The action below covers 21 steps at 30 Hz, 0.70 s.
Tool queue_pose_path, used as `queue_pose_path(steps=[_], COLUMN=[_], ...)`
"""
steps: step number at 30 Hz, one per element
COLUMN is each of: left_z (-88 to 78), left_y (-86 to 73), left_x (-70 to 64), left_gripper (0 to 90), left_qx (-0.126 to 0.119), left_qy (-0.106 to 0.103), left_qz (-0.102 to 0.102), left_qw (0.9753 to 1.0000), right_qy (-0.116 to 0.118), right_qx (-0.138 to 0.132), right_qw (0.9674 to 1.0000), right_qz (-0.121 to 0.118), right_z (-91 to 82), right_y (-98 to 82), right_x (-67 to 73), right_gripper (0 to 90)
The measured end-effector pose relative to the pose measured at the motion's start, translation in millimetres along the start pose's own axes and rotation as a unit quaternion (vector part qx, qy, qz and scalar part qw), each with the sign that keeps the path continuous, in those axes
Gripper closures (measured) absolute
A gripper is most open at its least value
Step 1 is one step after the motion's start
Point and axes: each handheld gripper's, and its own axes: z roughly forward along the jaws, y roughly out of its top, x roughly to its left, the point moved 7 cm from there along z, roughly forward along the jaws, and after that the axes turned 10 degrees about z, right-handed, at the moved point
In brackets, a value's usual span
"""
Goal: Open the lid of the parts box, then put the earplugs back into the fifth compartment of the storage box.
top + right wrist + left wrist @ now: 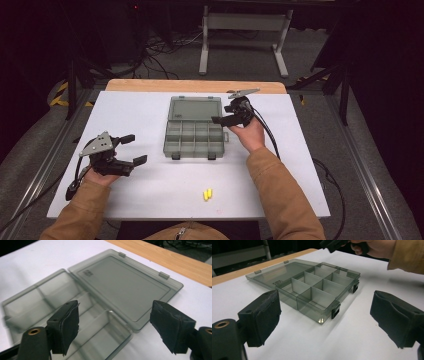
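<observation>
A translucent grey compartment box [194, 134] lies open in the middle of the white table, its lid [195, 108] flat on the far side. Its compartments [317, 286] look empty. My left gripper [136, 148] stands open at the table's left, apart from the box [312, 297], jaws pointing at it with nothing between them. My right gripper [223, 114] hovers open over the box's far right corner. In the right gripper view its jaws [115, 307] frame the hinge between lid [125, 282] and tray [50, 300]. Two small yellow pieces [207, 194] lie near the front edge.
The white sheet [300, 165] covers a wooden tabletop whose bare strip [195, 86] shows at the far edge. My right hand and tan sleeve [387, 250] reach in beside the box. Cables and a metal frame [245, 30] stand on the floor beyond.
</observation>
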Motion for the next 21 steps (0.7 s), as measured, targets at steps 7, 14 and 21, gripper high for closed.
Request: queue_pose_path(steps=[7,14,21], left_z=[-5.4,-10.6,-14.1], left_y=[-1.1,-2.2,-2.9], left_x=[-1.0,-2.8,-3.5], left_gripper=[9.4,8.3,7.5], left_qx=[-0.002,-0.007,-0.015], left_qy=[0.007,0.011,0.012], left_qz=[0.005,0.005,0.005], left_qw=[1.0,0.9999,0.9998], right_qy=[0.024,0.044,0.062], right_qx=[-0.013,-0.014,0.0], right_qw=[0.9992,0.9969,0.9937], right_qz=[-0.029,-0.063,-0.093], right_z=[-24.0,-37.6,-44.4], right_y=[-8.4,-18.9,-30.9], right_x=[28.5,56.5,83.2], right_gripper=[23.0,22.6,21.3])
